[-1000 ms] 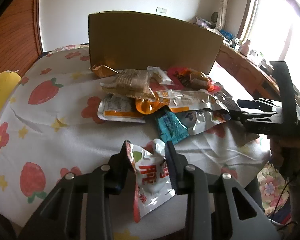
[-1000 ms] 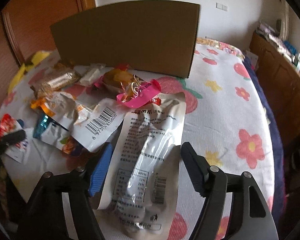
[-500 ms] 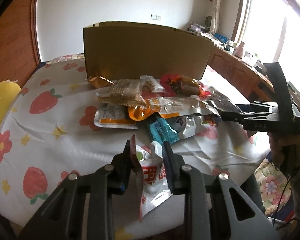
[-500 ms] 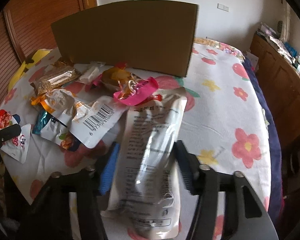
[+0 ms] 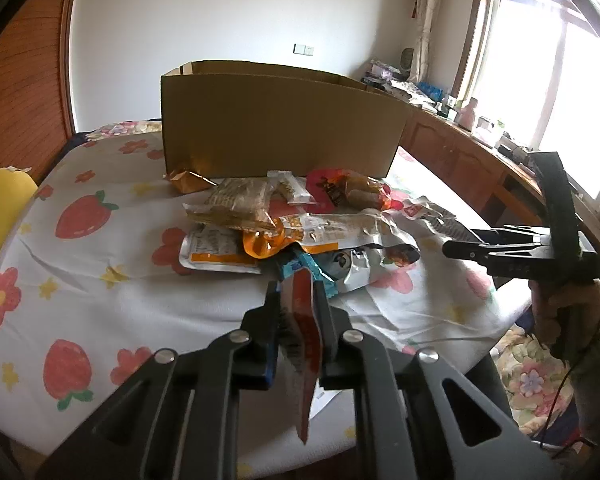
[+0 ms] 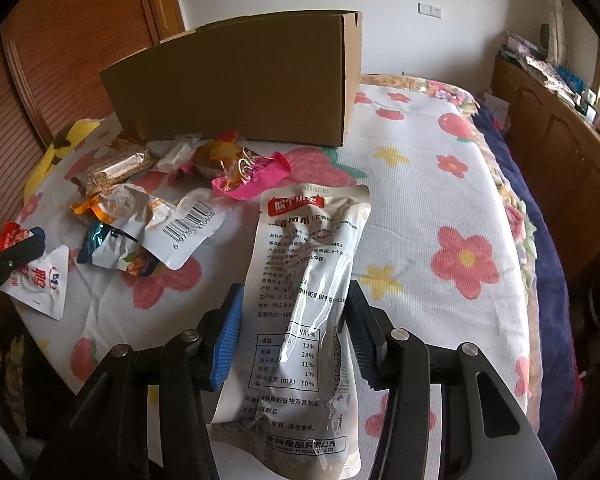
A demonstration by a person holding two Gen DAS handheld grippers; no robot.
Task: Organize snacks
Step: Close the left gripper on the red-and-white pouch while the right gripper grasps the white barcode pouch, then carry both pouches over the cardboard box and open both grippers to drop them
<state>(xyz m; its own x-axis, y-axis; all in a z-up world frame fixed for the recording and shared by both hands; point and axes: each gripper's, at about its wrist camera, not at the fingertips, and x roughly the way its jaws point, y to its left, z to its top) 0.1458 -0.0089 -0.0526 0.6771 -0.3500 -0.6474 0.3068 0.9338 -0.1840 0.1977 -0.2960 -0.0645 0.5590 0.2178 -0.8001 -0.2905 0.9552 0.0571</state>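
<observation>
My left gripper (image 5: 296, 300) is shut on a small red-and-white snack packet (image 5: 302, 344), held edge-on above the table; it also shows in the right wrist view (image 6: 40, 280). My right gripper (image 6: 294, 308) is shut on a long white pouch (image 6: 304, 280), lifted off the cloth. The right gripper also shows in the left wrist view (image 5: 452, 249). A pile of snack packets (image 5: 296, 224) lies in front of an open brown cardboard box (image 5: 280, 124), which also shows in the right wrist view (image 6: 240, 84).
The round table has a strawberry-and-flower cloth (image 5: 84, 216). A yellow cushion (image 5: 0, 208) sits at its left edge. A wooden counter (image 5: 472, 152) with small items runs under the window at right. A pink packet (image 6: 248, 176) lies near the box.
My left gripper closed on the red-and-white packet and raised it, turning it edge-on. My right gripper closed on the white pouch and lifted it off the table.
</observation>
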